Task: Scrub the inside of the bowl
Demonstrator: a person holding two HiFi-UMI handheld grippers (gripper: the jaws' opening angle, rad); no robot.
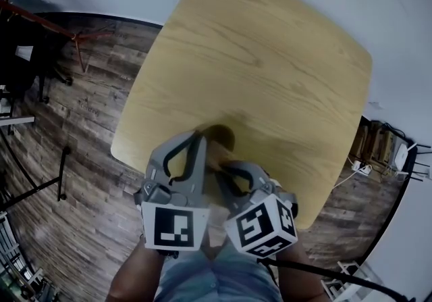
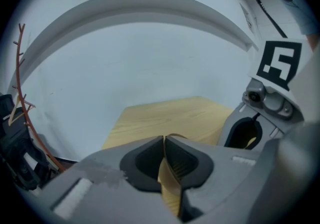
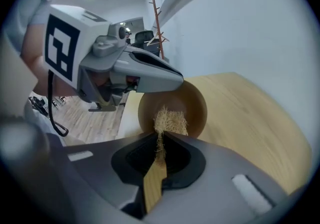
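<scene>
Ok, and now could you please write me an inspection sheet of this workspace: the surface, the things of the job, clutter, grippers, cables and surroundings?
Surface: wooden table, light wood, no stains seen.
Job's things: wooden bowl, tilted with its inside toward the right gripper; brush, bristles in front of the bowl's inside, contact cannot be told.
Clutter: nothing seen.
Grippers: left gripper shut on the bowl's rim; right gripper shut on the brush's handle.
Cables: black cable hanging by the left gripper; white power strip with cords on the floor.
Surroundings: plank floor, white wall, branch-shaped stand.
</scene>
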